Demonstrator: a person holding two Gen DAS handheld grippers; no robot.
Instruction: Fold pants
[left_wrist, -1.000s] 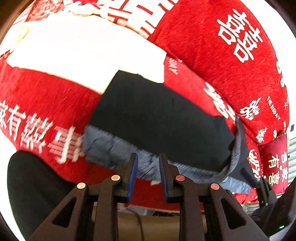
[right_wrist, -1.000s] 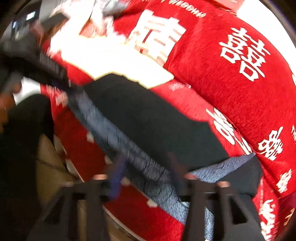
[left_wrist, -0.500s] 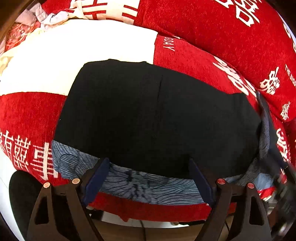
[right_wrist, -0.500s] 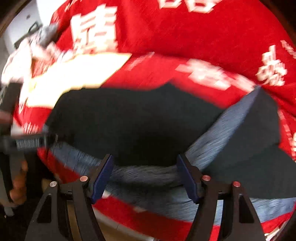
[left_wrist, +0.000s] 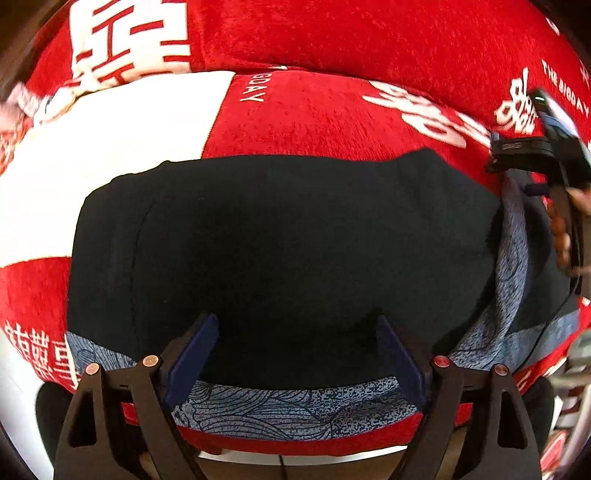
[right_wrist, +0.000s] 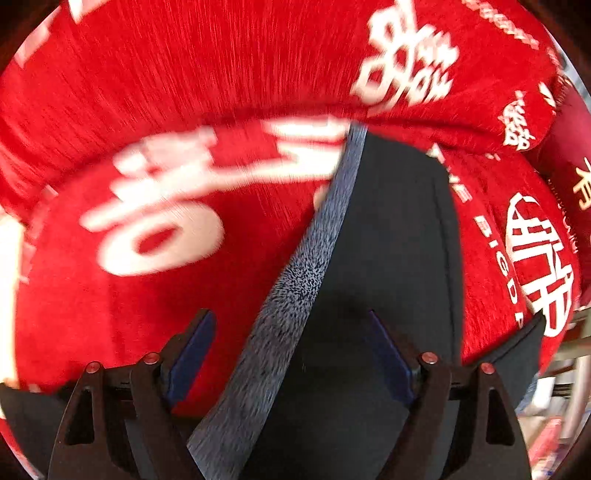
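Pants (left_wrist: 288, 258) lie on the red sofa cushion (left_wrist: 332, 114), dark panel folded over, patterned band exposed along the near edge. Left gripper (left_wrist: 295, 354) and right gripper (right_wrist: 288, 350) both have fingers spread, holding nothing. Judged partly folded; right-end flap still needs folding in.

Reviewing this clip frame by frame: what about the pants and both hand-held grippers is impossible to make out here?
- Pants, left wrist view: the near hem lies behind the open left hand-held gripper, and the right end runs off behind the other tool.
- Pants, right wrist view: motion blur smears the patterned band; the lower part is cut off by the frame edge.
- Right hand-held gripper: open, but contact with the cloth cannot be told.
- Fold layers: the dark fabric hides them.
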